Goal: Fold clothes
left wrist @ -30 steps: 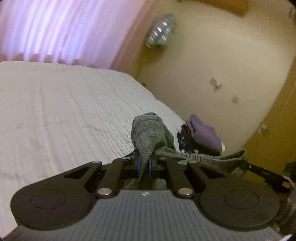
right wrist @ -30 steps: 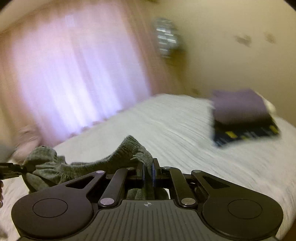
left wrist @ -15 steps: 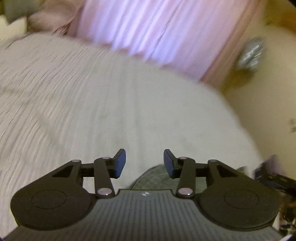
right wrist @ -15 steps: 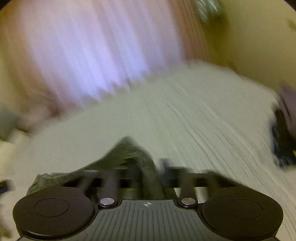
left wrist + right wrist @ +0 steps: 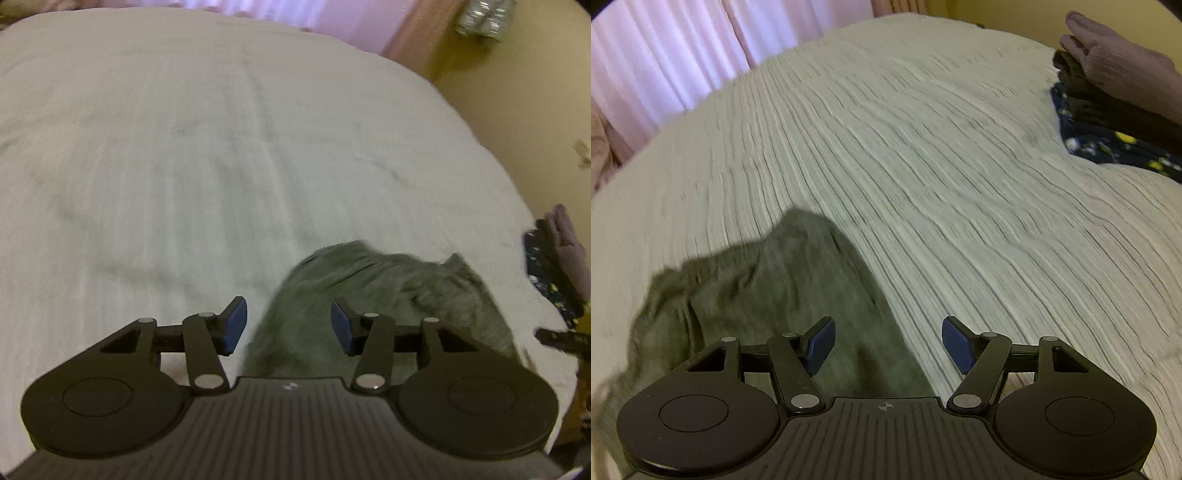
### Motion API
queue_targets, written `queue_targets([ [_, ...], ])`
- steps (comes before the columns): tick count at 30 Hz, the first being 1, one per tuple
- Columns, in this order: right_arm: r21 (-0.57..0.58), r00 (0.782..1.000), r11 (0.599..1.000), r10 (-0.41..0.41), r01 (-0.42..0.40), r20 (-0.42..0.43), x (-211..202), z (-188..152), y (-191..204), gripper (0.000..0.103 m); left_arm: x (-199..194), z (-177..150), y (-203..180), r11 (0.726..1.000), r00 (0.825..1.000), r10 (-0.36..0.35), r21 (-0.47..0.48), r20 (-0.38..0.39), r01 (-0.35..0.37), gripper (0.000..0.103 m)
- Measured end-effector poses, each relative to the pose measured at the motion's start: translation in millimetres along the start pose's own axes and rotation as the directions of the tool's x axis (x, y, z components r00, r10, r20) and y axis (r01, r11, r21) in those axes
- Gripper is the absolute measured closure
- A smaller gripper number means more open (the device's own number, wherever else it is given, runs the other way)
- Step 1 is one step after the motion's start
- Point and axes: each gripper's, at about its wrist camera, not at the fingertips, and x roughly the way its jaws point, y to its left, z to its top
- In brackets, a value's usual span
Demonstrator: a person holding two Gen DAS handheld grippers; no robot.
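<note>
Left gripper (image 5: pixel 287 326): jaws opening, pads clear of cloth, nothing held. Right gripper (image 5: pixel 888 345): jaws wide, empty. Grey-green garment (image 5: pixel 373 295) — rumpled on the white bedspread (image 5: pixel 184 147), lying under both grippers, its edge running between the right one's fingers. Folded stack (image 5: pixel 1115 107): on the bedspread, well beyond the garment. Step, by appearance: garment laid down for folding. Next move — likely regrasp two edges, spread it flat.
</note>
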Motion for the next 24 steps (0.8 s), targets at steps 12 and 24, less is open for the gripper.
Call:
queue_targets([
  [12,-0.163,0.964,0.95,0.262,-0.265,-0.044,114.8,95.7,23.3,0.035,131.7,41.9,-51.1,0.988,0.994,-0.099,0.113,-0.045,0.104,0.044],
  [24,-0.233,0.875,0.855,0.483,-0.464,0.029,120.0,120.2,41.4,0.099,70.5,40.2,-67.5,0.971,0.969,-0.087,0.237,0.23,0.031,0.1],
])
